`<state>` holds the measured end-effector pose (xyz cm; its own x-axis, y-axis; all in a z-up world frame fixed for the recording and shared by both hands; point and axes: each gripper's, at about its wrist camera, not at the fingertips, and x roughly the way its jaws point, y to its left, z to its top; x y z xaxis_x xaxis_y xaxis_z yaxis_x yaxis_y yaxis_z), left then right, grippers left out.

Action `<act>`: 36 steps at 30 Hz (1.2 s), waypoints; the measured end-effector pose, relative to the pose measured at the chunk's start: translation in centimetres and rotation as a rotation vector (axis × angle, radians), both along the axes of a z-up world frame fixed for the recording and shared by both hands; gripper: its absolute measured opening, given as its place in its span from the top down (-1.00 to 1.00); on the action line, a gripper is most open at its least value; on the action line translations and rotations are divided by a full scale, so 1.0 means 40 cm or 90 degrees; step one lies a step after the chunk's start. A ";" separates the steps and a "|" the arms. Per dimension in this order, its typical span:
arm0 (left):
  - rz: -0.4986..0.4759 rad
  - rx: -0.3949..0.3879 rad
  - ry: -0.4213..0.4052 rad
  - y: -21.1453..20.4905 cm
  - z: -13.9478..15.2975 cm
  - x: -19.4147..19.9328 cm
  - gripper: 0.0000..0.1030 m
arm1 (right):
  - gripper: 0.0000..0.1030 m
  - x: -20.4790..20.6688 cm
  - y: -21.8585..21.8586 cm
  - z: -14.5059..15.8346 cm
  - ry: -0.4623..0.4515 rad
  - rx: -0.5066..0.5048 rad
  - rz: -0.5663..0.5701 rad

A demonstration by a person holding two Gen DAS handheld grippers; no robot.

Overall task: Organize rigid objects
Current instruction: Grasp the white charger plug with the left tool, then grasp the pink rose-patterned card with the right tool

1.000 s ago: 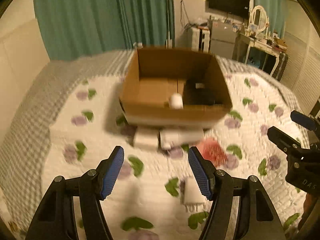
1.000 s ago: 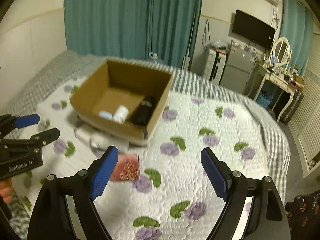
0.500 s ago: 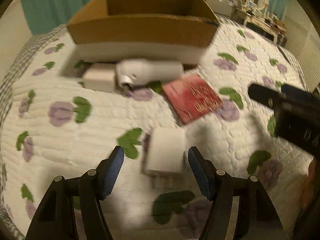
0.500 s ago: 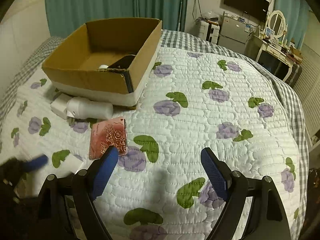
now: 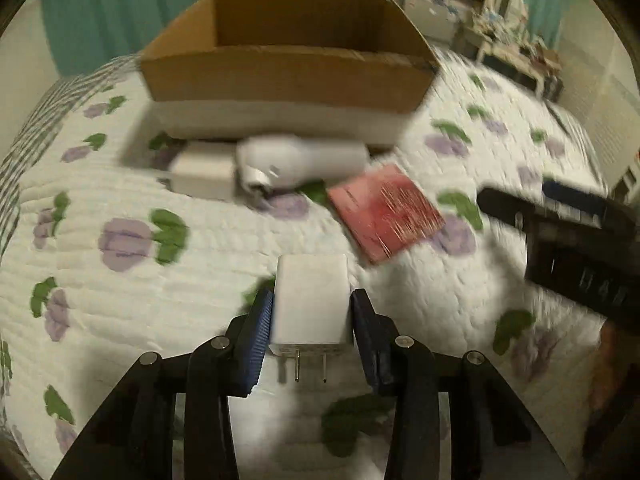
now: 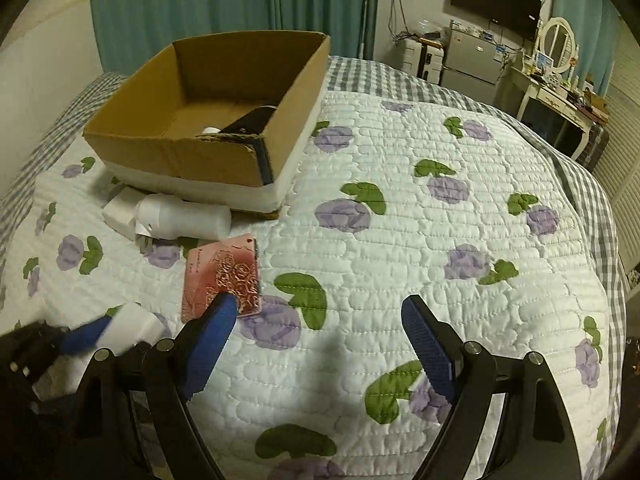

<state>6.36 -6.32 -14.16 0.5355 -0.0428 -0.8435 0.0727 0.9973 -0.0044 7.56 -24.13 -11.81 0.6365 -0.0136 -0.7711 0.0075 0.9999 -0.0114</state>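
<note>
Gripping a white charger (image 5: 310, 300), the left gripper (image 5: 312, 320) sits low over the quilt (image 5: 200, 264), aimed toward the box (image 5: 286, 72). Its jaws are pressed against the charger's two side faces. The blue pads (image 5: 256, 336) contact the rear half of the body. The front half projects forward past the fingertips. The two plug prongs point back toward the camera, between the finger bases. Whether the charger touches the quilt cannot be determined.

The right gripper (image 6: 316, 344) is held above the quilt, tilted downward, to the right of the left gripper. Its jaws are spread wide and hold nothing. The left pad (image 6: 212, 336) overlaps the near edge of the red card (image 6: 222, 276) in the right wrist view; contact cannot be confirmed. The right pad is over bare quilt.

Remaining items:
- The red card lies flat on the quilt, between the charger and the box.
- A white bottle (image 5: 304, 158) lies on its side just beside the box's near wall.
- A white block (image 5: 202, 172) lies touching the bottle's left end.
- The box is open at the top. A dark item (image 6: 250, 122) and a small white item (image 6: 210, 131) lie inside, at its near right corner.

The left wrist view is blurred; fine detail on the card and bottle is unreadable.
</note>
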 end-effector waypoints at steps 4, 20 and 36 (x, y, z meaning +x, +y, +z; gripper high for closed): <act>0.032 0.014 -0.043 0.051 0.044 0.023 0.21 | -0.64 0.021 0.034 -0.010 0.000 -0.004 0.036; 0.065 0.036 -0.035 0.160 0.024 0.095 0.21 | -0.64 0.147 0.162 -0.128 0.091 -0.021 0.122; 0.060 0.033 -0.048 0.180 0.064 0.071 0.21 | -0.33 0.108 0.191 -0.102 0.042 -0.062 0.110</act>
